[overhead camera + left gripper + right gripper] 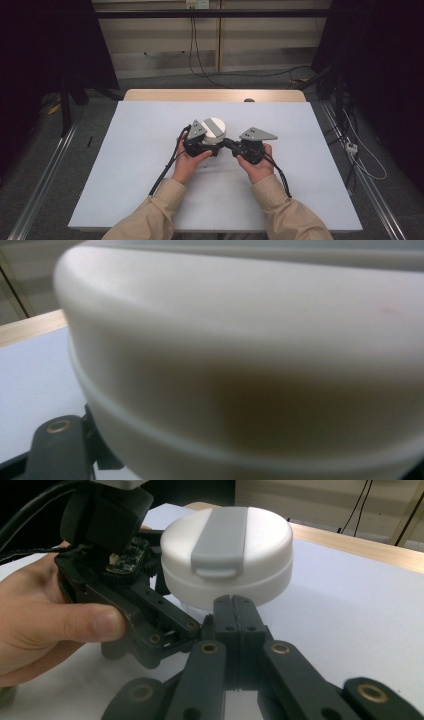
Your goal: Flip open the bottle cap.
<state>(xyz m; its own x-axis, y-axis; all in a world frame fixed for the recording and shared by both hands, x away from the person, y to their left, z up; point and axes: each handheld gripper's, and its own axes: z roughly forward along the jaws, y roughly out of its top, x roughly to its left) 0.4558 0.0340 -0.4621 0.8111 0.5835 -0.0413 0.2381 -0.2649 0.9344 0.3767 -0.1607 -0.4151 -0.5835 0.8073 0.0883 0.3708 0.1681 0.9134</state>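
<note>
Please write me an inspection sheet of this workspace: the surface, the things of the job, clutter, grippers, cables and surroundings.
Surface: white sheet over a wooden table; no stains seen.
Job's things: one round white plastic container with a grey strap-like lid clasp, upright near the table's middle.
Clutter: small dark object at the far table edge, too small to identify.
Grippers: left gripper sits against the container's side, jaw state hidden; right gripper jaws pressed together, tips at the container's base, holding nothing.
Cables: black cable trails from each gripper; more cables on the floor.
Surroundings: dark curtains, metal floor rails.
</note>
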